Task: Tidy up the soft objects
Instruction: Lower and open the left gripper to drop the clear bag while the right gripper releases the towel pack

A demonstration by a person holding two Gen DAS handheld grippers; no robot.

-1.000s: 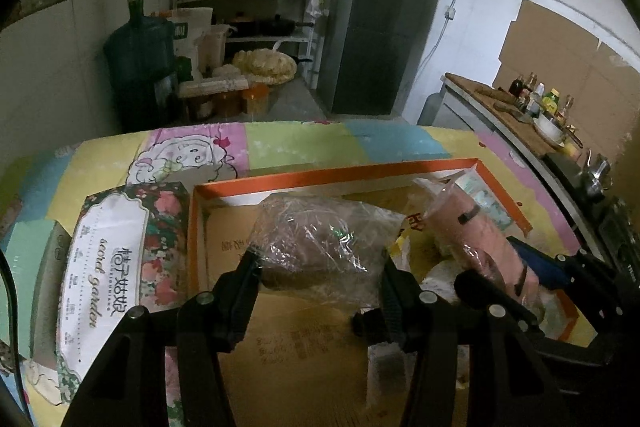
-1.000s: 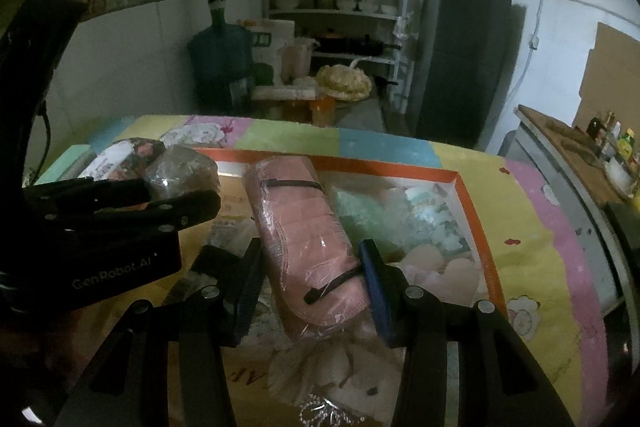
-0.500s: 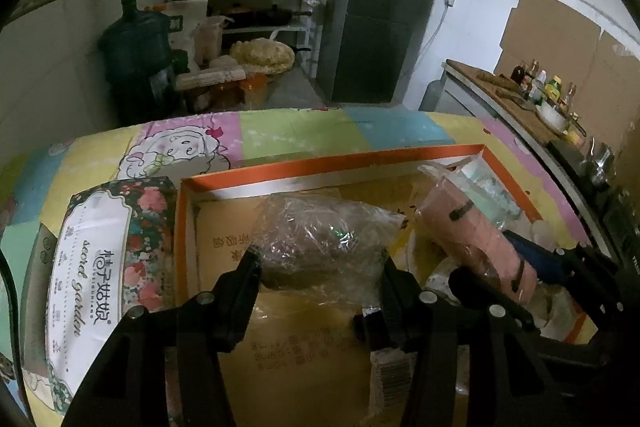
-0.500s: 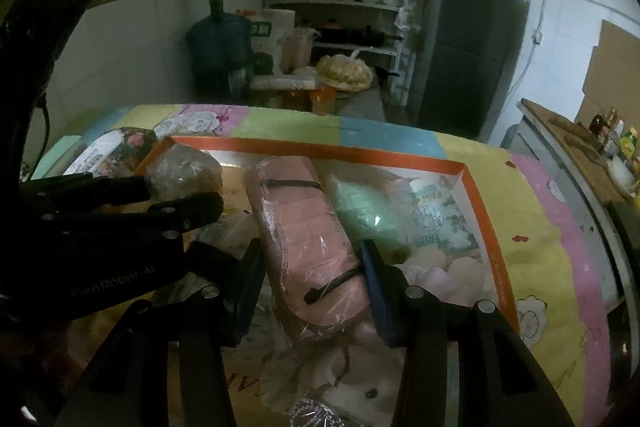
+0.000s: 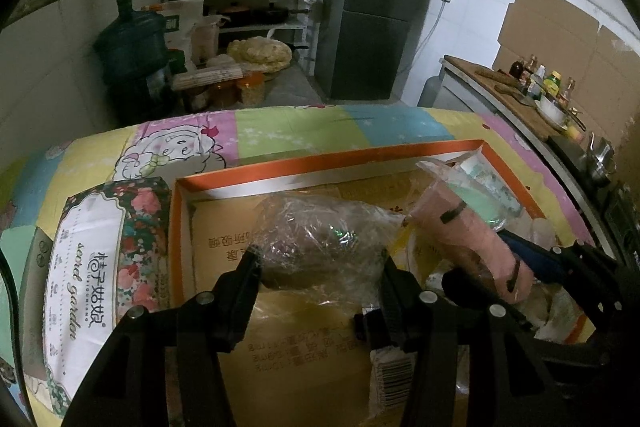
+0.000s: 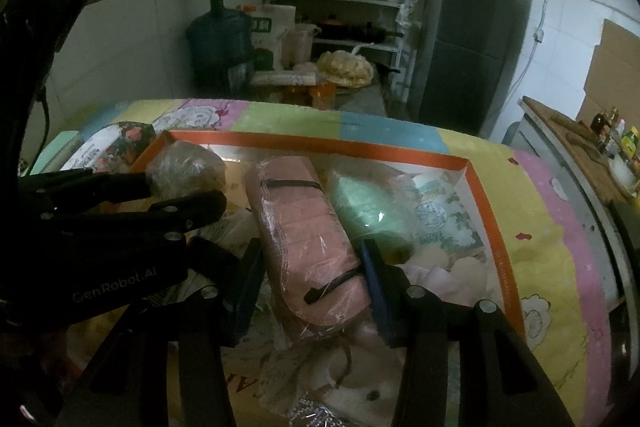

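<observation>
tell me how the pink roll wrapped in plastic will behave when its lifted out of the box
The pink roll looks like quilted fabric, so probably light and squashy between the right gripper fingers. Its clear wrap may be slippery. Black bands cinch it, so it likely stays rolled.

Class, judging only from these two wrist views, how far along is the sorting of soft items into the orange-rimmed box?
Done: a green packet and other soft items lie in the box. In hand: the left gripper grips a clear-wrapped bundle; the right gripper grips a pink wrapped pack. Left: placing both; the floral tissue pack lies outside.
</observation>
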